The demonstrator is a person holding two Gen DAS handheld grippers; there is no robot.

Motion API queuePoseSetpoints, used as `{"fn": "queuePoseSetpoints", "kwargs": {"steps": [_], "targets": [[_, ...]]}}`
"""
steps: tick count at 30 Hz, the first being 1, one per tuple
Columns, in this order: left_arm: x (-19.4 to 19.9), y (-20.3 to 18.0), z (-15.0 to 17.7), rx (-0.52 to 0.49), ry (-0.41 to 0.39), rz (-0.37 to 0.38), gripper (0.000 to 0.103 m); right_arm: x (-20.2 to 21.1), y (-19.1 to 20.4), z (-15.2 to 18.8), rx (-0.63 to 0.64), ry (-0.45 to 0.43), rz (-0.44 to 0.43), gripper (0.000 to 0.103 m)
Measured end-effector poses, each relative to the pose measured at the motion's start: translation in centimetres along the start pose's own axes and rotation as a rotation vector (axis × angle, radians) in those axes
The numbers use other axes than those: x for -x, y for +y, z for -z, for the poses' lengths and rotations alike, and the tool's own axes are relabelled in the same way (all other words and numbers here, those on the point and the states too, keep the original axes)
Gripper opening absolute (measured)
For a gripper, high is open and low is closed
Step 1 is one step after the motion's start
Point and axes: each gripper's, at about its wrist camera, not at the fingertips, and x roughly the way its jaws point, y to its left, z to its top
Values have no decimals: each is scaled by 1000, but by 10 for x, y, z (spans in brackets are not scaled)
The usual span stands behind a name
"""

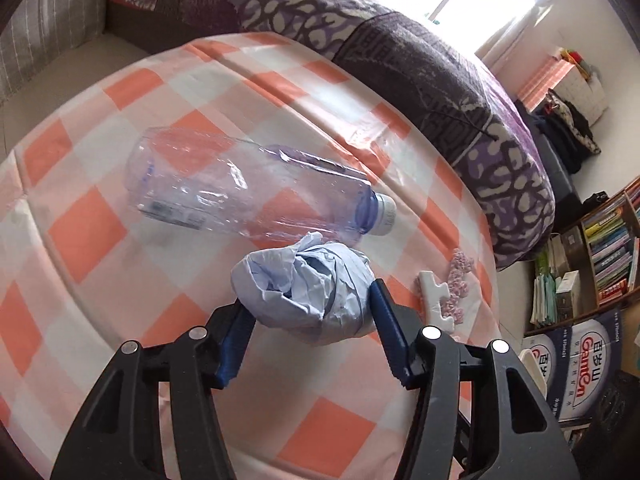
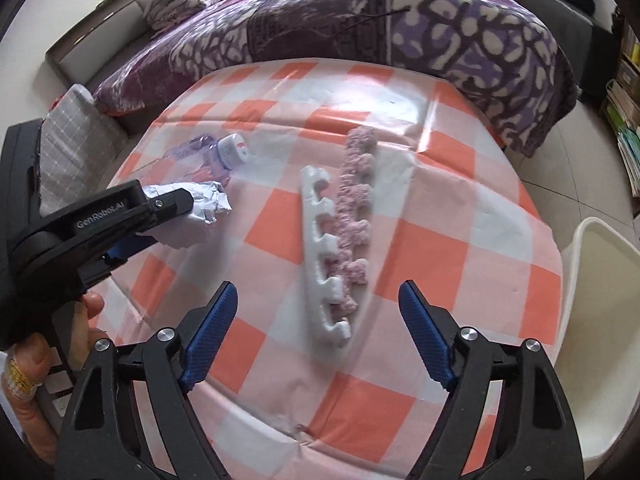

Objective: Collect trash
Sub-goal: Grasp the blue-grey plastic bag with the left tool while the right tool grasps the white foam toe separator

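Note:
On the table's orange-and-white checked cloth [image 1: 88, 224] lies a clear empty plastic bottle [image 1: 248, 184] on its side, cap to the right. Just in front of it, my left gripper [image 1: 309, 294] is shut on a crumpled pale blue paper ball [image 1: 308, 292], with a blue pad pressed against each side. In the right wrist view the same left gripper [image 2: 168, 204] holds the paper ball [image 2: 210, 204] beside the bottle [image 2: 234, 152]. My right gripper [image 2: 318, 287] stands open above a white notched foam strip [image 2: 320, 256] and a pink fuzzy strip [image 2: 354, 200], touching neither.
A bed with a purple patterned blanket [image 2: 440, 32] runs along the table's far edge. A white chair [image 2: 600, 280] stands at the table's right side. A bookshelf [image 1: 612, 248] and printed cartons [image 1: 580, 368] sit on the floor beyond. A person's hand [image 2: 36, 360] holds the left gripper.

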Motion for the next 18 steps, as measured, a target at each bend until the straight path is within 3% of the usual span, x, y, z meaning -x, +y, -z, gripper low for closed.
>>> {"fn": "queuePoseSetpoints", "kwargs": {"steps": [4, 9, 11, 12, 13, 18], "targets": [[24, 19, -7, -6, -49, -13, 56, -11, 10, 4, 27, 8, 0, 71], [35, 33, -10, 0, -64, -14, 56, -25, 19, 12, 134, -5, 121, 71], [33, 36, -10, 5, -59, -19, 56, -33, 20, 17, 165, 16, 159, 59], [33, 38, -10, 9, -56, -22, 56, -34, 21, 18, 172, 16, 173, 43], [33, 41, -9, 14, -55, -23, 56, -33, 21, 19, 184, 0, 179, 21], [38, 47, -9, 27, -66, -23, 56, -7, 21, 14, 164, -85, 92, 22]]}}
